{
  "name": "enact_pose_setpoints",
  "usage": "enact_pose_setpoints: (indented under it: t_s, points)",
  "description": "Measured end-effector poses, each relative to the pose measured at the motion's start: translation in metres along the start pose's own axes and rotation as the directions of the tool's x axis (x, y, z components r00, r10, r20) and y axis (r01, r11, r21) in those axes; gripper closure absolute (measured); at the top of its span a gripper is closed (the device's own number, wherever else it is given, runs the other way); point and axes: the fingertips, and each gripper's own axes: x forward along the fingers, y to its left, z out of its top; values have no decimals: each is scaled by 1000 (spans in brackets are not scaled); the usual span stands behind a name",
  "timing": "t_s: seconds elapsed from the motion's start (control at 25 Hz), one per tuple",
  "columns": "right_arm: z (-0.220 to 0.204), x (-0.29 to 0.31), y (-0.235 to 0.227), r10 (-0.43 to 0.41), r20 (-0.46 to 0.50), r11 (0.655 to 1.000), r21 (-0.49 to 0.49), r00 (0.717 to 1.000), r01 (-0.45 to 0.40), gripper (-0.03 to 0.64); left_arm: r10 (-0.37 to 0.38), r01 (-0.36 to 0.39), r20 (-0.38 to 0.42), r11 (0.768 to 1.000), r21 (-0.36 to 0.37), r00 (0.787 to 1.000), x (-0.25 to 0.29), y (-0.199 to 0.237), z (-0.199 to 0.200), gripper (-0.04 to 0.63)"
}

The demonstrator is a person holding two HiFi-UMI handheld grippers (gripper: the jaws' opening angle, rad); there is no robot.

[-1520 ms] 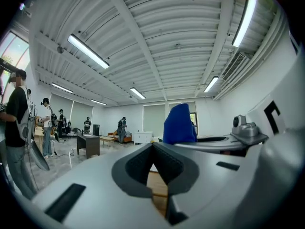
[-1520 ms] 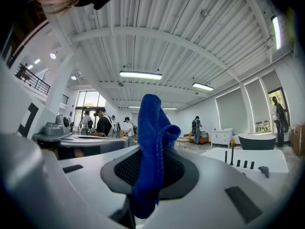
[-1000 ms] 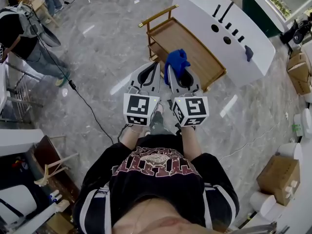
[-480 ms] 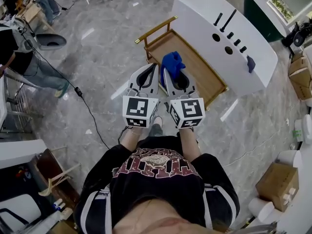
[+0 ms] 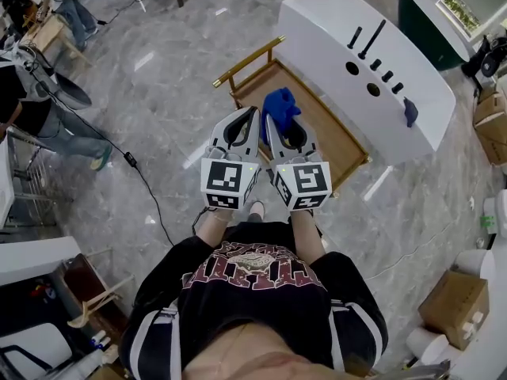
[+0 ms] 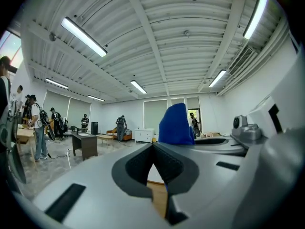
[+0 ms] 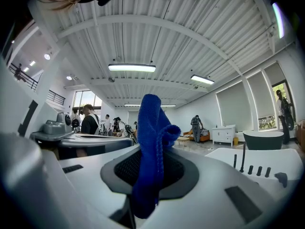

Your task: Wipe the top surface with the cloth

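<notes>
A blue cloth (image 5: 280,104) sticks up from the tips of my right gripper (image 5: 268,119), which is shut on it; in the right gripper view the blue cloth (image 7: 151,151) hangs between the jaws. My left gripper (image 5: 255,111) is shut with nothing in it, close beside the right one. From the left gripper view the blue cloth (image 6: 176,125) shows just right of my left gripper (image 6: 152,144). Both grippers are held side by side in front of the person's chest, above the near end of a low wooden table (image 5: 317,125) with a raised rim.
A white bathtub-shaped unit (image 5: 364,62) with black fittings stands right behind the wooden table. A black cable (image 5: 150,188) runs across the marble floor at left. Cardboard boxes (image 5: 455,307) stand at the right. Several people (image 5: 40,109) are at the far left.
The head view has shifted a little; the wooden table and white unit sit slightly higher and farther left in frame. Both grippers stay together, the cloth still held.
</notes>
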Motion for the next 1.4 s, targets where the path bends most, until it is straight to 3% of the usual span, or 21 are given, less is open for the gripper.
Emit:
enact_pose_setpoints:
  t_s: [0.48, 0.72, 1.4]
  points:
    - [1, 16, -33, -42, -7, 999, 4, 999, 42, 531, -36, 36, -5, 999, -3, 999, 38, -5, 1, 549]
    - [3, 40, -54, -125, -5, 992, -4, 992, 125, 531, -113, 113, 7, 994, -9, 994, 73, 5, 4, 549]
    - [7, 149, -97, -368, -2, 929, 20, 930, 368, 531, -351, 352, -23, 935, 37, 936, 178, 78, 9, 549]
